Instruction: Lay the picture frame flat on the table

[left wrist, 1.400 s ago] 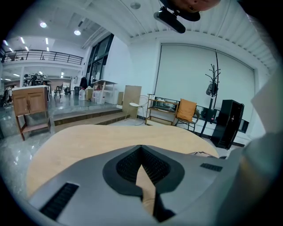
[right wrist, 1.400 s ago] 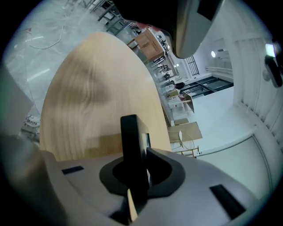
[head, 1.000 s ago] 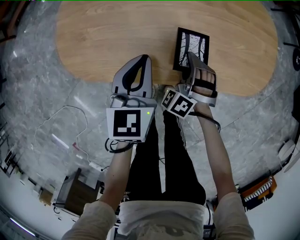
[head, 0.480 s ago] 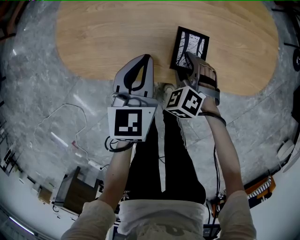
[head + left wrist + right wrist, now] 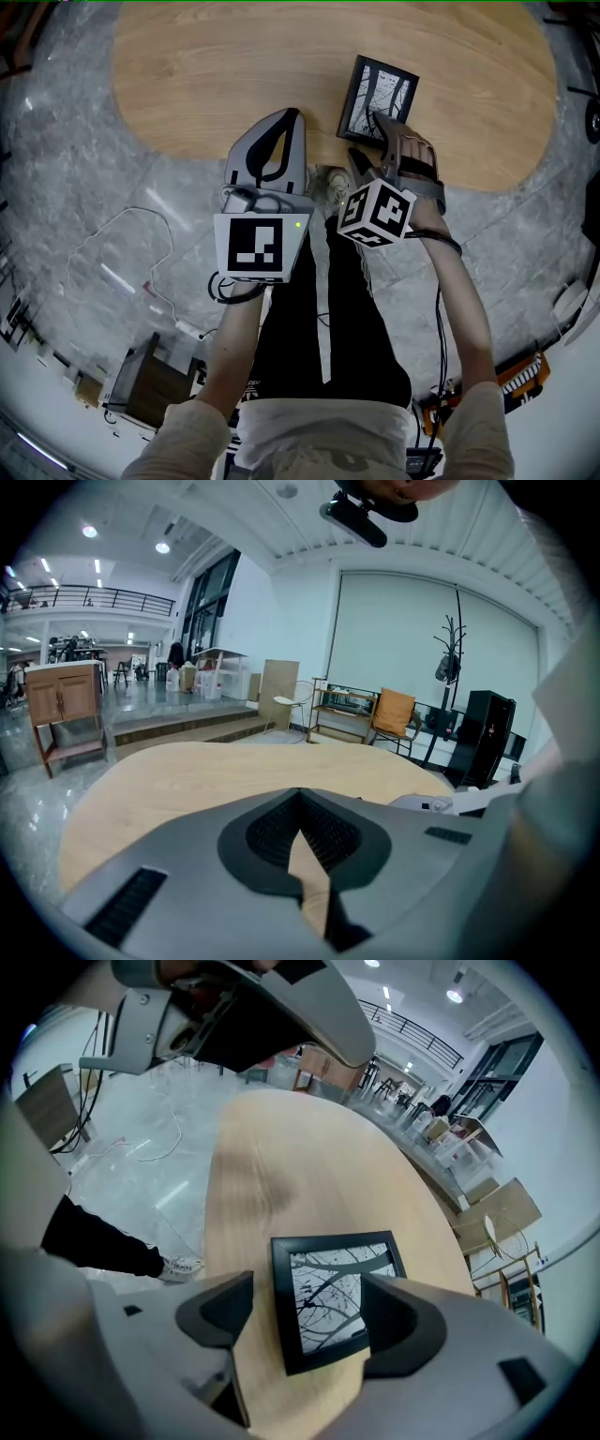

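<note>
Since a second ago the right gripper has drawn back toward the lower part of the head view and off the picture frame, and its marker cube has turned to show a different face. The frame now lies flat, glass side up, on the wooden counter, right of centre in the upper part of the head view and close to the counter's near edge. The right gripper's fingers are opening wide; in the right gripper view the frame shows between them, but neither pad seems to press on it. The left gripper hovers just left of centre over the counter's edge, fingers closed on nothing. The frame already looks to be down, so what probably remains is a clean release: the right gripper would do best to back away low and straight with its fingers spread, clear of the frame's near corner. A bump there could slide the frame off the rim. The counter is a pale, rounded wooden top, bare apart from the frame. Below it spreads a grey marbled floor with a thin white cable at lower left. The left gripper view shows a large bright hall with an orange chair, a coat stand and a wooden cabinet.
</note>
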The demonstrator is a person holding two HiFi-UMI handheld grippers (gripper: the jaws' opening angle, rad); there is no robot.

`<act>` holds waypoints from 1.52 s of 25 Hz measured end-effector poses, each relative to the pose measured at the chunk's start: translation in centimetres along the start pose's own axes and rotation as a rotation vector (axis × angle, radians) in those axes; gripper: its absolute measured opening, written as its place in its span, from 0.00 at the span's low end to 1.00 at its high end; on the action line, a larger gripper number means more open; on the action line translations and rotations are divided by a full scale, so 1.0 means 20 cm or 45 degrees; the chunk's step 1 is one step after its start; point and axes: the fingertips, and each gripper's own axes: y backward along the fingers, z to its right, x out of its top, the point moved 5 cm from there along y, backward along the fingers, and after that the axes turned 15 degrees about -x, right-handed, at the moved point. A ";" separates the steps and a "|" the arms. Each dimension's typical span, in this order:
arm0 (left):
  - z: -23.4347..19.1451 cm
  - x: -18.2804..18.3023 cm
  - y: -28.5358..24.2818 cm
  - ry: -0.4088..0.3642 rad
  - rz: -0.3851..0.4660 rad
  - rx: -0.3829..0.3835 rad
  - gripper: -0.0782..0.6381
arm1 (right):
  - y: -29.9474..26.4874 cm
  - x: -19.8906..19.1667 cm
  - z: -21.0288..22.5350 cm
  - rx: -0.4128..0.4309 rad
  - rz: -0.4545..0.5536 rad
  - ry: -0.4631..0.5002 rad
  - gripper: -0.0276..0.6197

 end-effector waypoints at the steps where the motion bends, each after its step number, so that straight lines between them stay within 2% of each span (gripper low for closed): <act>1: 0.00 0.00 0.00 0.003 0.003 0.001 0.12 | 0.00 0.00 0.00 0.005 -0.001 0.004 0.58; 10: 0.00 0.01 -0.01 0.002 0.013 0.000 0.12 | 0.01 -0.01 0.02 0.015 -0.015 -0.040 0.58; 15: 0.00 0.01 0.00 -0.014 0.009 -0.004 0.12 | 0.02 0.02 0.11 -0.062 -0.007 -0.186 0.56; 16: 0.00 0.02 0.00 -0.022 0.009 -0.004 0.12 | 0.02 0.02 0.15 -0.099 -0.009 -0.225 0.51; 17: 0.00 0.04 0.00 -0.028 0.012 -0.004 0.12 | 0.03 0.03 0.20 -0.155 -0.008 -0.263 0.39; 19: 0.00 0.09 -0.01 -0.031 0.031 -0.001 0.12 | 0.06 0.05 0.32 -0.284 0.004 -0.336 0.07; 20: 0.00 0.13 -0.01 -0.035 0.046 0.001 0.12 | 0.07 0.07 0.38 -0.330 0.011 -0.376 0.05; 26: -0.01 0.41 0.11 -0.077 0.075 0.019 0.12 | 0.31 0.25 0.70 -0.454 0.089 -0.733 0.05; 29: 0.02 0.64 0.17 -0.098 0.136 0.029 0.12 | 0.52 0.38 0.90 -0.426 0.201 -0.998 0.05; 32: 0.10 0.89 0.28 -0.132 0.182 0.038 0.12 | 0.84 0.48 1.09 -0.473 0.328 -1.229 0.05; 35: 0.22 1.14 0.43 -0.168 0.218 0.035 0.12 | 1.20 0.52 1.24 -0.523 0.405 -1.335 0.05; 38: 0.31 1.38 0.58 -0.216 0.243 0.047 0.12 | 1.53 0.55 1.38 -0.609 0.486 -1.387 0.05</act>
